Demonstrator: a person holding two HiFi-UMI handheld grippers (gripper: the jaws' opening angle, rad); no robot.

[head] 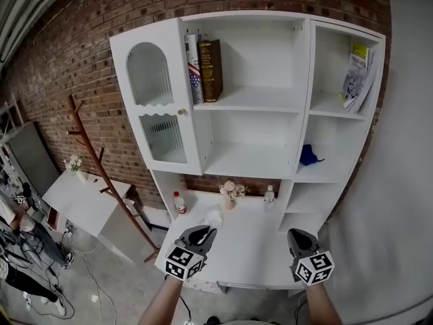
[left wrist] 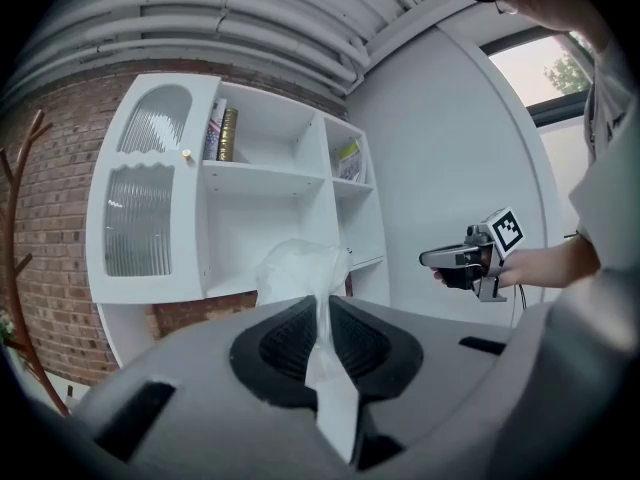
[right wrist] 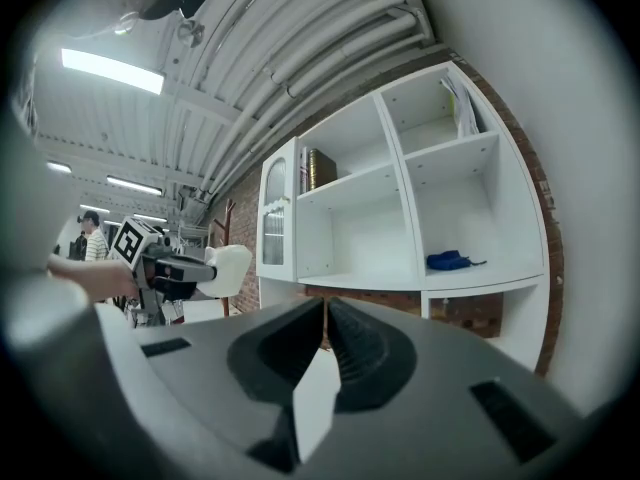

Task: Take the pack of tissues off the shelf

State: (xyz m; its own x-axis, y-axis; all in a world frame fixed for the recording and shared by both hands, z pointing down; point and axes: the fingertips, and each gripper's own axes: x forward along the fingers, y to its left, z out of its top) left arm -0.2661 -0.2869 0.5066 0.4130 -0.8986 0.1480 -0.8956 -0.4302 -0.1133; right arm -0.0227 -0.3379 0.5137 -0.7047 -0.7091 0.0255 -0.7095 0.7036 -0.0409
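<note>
The pack of tissues (head: 214, 217) is a soft white bundle in clear wrap, held over the white desk surface (head: 250, 249) of the shelf unit (head: 257, 100). My left gripper (head: 206, 234) is shut on its wrap. In the left gripper view the pack (left wrist: 298, 266) bulges just past the closed jaws of the left gripper (left wrist: 322, 306), with a flap of wrap pinched between them. My right gripper (head: 295, 236) hovers at the right over the desk, and its jaws (right wrist: 325, 306) meet with nothing between them. In the right gripper view the left gripper (right wrist: 170, 268) carries the pack (right wrist: 229, 268).
Books (head: 203, 70) stand on the top shelf and magazines (head: 356, 76) in the upper right bay. A blue object (head: 310, 156) lies on a right shelf. A red-capped bottle (head: 179, 203), a flower vase (head: 231, 194) and a small bottle (head: 269, 195) stand at the desk's back. A coat rack (head: 95, 156) is at left.
</note>
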